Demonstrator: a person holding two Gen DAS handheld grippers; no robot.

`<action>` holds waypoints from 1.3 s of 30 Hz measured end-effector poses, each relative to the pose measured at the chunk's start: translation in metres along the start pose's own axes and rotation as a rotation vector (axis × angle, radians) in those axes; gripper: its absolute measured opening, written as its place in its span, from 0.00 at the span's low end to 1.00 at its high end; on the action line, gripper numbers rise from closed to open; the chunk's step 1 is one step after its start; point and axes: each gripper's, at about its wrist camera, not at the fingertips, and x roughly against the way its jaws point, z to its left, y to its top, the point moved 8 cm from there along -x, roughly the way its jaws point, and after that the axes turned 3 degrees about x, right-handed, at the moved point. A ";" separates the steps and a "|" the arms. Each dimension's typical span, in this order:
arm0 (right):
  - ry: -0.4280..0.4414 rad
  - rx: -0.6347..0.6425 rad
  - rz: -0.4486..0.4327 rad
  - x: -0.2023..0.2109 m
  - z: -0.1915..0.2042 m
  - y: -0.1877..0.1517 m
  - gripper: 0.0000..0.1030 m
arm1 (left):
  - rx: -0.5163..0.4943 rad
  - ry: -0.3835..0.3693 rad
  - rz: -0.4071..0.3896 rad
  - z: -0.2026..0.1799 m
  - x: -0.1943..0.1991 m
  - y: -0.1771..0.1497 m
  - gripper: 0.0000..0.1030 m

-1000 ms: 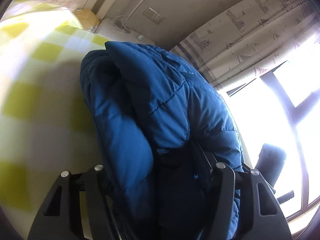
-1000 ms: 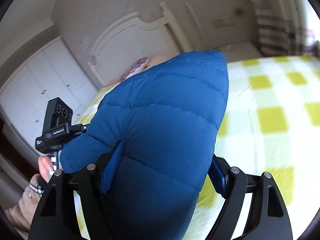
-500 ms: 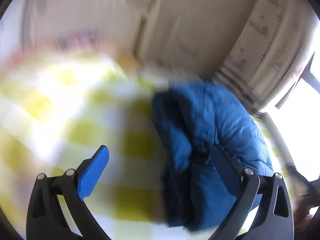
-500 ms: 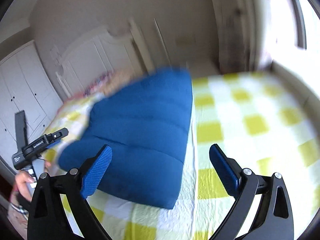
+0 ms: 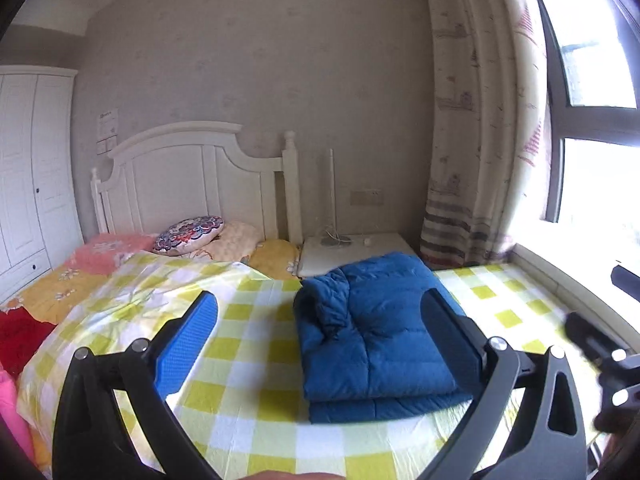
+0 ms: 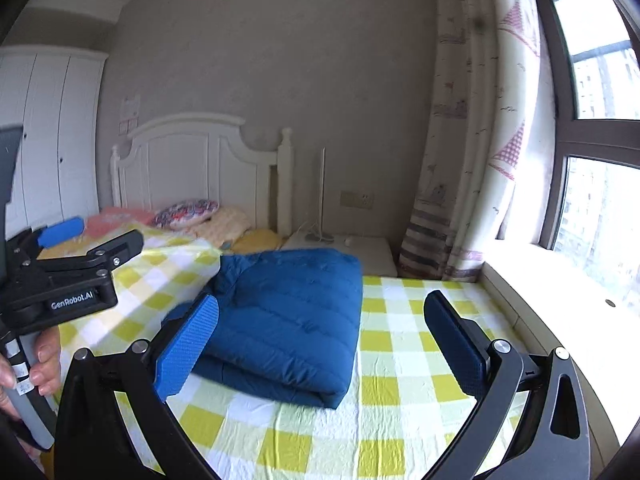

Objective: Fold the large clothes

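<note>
A blue quilted puffer jacket (image 5: 372, 332) lies folded in a flat bundle on the yellow-checked bed sheet (image 5: 248, 360). It also shows in the right wrist view (image 6: 292, 320). My left gripper (image 5: 320, 344) is open and empty, held back above the near part of the bed, with the jacket seen between its fingers. My right gripper (image 6: 320, 348) is open and empty, to the right of the jacket. The left gripper also shows at the left of the right wrist view (image 6: 76, 256), held by a hand.
Pillows (image 5: 188, 236) and a white headboard (image 5: 192, 184) stand at the far end. A white bedside table (image 5: 352, 248) is beside the bed. A curtain (image 5: 480, 140) and window sill (image 6: 560, 300) run along the right. Red and pink clothes (image 5: 16, 340) lie at the left edge.
Both grippers have let go of the jacket, opened and pulled back. The jacket went from held up in front of the cameras to lying folded on the bed.
</note>
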 end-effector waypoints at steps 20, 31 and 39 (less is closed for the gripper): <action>0.038 0.016 0.041 -0.006 0.025 -0.013 0.96 | 0.002 0.000 0.031 0.011 0.002 -0.020 0.98; 0.042 0.019 0.056 -0.009 0.030 -0.017 0.96 | -0.002 0.006 0.040 0.013 0.001 -0.026 0.98; 0.051 0.026 0.064 -0.010 0.035 -0.020 0.96 | -0.005 0.006 0.044 0.014 0.000 -0.027 0.98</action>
